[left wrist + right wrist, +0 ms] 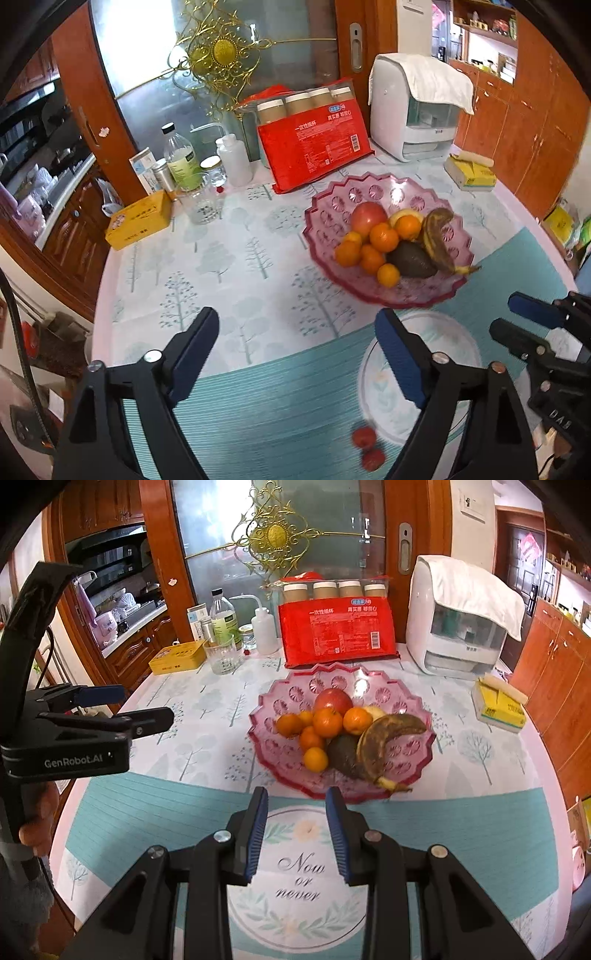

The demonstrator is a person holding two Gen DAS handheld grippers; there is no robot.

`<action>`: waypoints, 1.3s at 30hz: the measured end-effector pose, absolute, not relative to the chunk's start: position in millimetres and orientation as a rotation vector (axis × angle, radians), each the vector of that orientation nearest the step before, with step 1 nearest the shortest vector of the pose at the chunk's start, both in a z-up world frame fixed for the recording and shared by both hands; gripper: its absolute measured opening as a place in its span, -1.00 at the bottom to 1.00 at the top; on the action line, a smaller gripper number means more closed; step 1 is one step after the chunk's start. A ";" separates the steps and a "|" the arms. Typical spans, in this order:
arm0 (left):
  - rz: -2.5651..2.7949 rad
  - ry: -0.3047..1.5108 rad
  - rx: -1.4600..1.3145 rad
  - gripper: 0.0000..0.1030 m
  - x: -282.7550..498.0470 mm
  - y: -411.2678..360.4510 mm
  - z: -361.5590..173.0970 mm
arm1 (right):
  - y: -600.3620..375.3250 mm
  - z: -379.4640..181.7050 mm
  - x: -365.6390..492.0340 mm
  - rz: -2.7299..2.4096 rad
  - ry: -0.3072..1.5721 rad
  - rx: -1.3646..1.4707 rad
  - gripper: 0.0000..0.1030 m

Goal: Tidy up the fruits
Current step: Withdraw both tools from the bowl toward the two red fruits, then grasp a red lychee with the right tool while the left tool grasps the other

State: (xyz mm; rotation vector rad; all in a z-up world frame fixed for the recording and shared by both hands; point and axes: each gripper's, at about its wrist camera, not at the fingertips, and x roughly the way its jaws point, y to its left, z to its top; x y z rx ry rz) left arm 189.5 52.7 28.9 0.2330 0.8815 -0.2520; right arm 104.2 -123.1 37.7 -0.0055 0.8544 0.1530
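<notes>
A pink glass bowl (314, 210) (258, 716) stands mid-table and holds a red apple (368, 218), several oranges (384, 236), a dark avocado (412, 260) and a browned banana (437, 236). Two small red fruits (364, 437), blurred, lie on the teal placemat (277, 406) near the front edge, below my left gripper's right finger. My left gripper (297, 332) (147, 703) hangs above the mat, open wide and empty. My right gripper (297, 808) (502, 314) hovers in front of the bowl, its jaws drawn close with nothing between them.
Along the back stand a red pack of paper cups (314, 147), a white appliance under a cloth (413, 110), bottles and a glass (201, 206). A yellow tin (138, 219) sits at the left, a tissue pack (471, 173) at the right. A hand (37, 830) grips the left tool.
</notes>
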 end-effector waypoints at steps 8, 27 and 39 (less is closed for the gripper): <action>-0.353 0.889 0.281 0.72 157.7 67.4 8.2 | -100.5 15.9 75.9 0.153 0.904 0.026 -0.36; -0.401 1.057 0.312 0.72 114.4 101.0 -101.8 | -35.8 -93.6 40.2 0.243 1.141 0.085 -0.36; -0.398 1.086 0.277 0.72 116.6 104.2 -113.0 | -22.2 -119.8 49.9 0.275 1.187 0.104 -0.36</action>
